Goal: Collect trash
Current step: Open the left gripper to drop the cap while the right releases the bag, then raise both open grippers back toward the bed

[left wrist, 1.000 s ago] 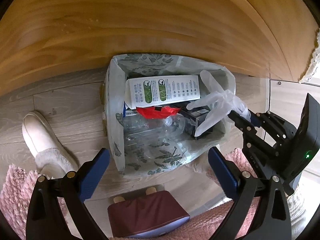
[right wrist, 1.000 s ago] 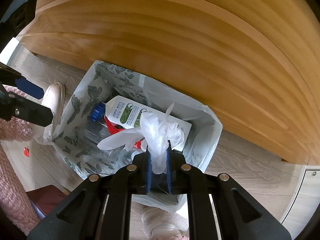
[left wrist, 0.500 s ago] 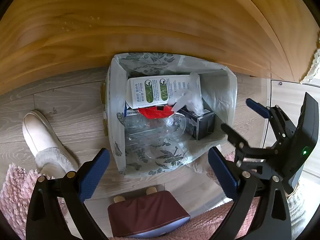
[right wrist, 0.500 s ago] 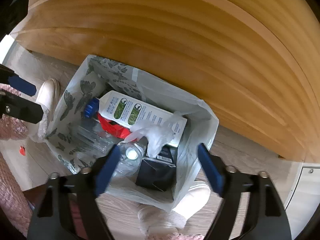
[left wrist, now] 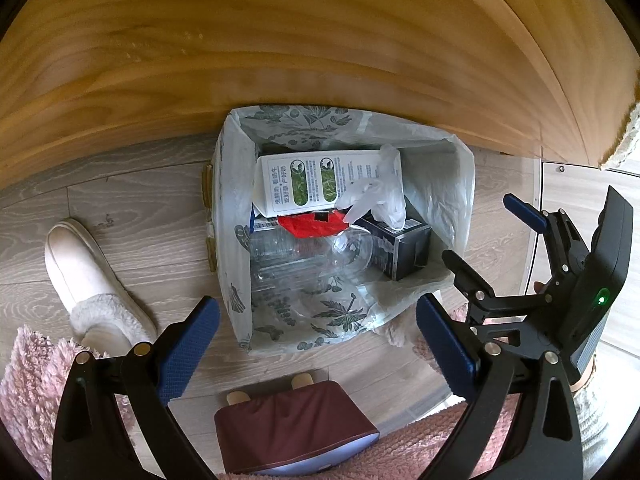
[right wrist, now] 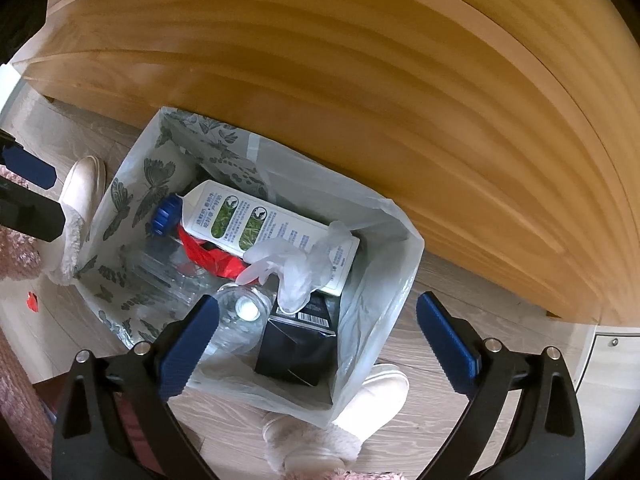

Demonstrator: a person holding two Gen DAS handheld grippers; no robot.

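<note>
Right gripper [right wrist: 316, 334] hangs over the bin, its jaws opening wide with nothing pinched. Left gripper [left wrist: 318, 342] is spread wide and empty too. Just beyond the right one, the crumpled clear plastic glove [right wrist: 294, 268] lies in the butterfly-print lined trash bin [right wrist: 404, 240], draped over a white milk carton [right wrist: 260, 226]. Past that: grey wood-plank floor [right wrist: 448, 280], then a honey-coloured wooden cabinet [right wrist: 360, 80] backing the bin.

Lighting: soft daylight, moderately bright, strongest at the right edge of the left wrist view. Glare: pale sheen on the plastic bag liner [left wrist: 448, 184] and a hot white spot on the clear bottle [right wrist: 246, 309]. Shadows: faint and diffuse on the wood floor [left wrist: 132, 204]. Distortion: heavy fisheye bowing of the wooden panel [right wrist: 360, 92]; black corners. Focus: centre sharp, periphery and near fingers slightly soft.
</note>
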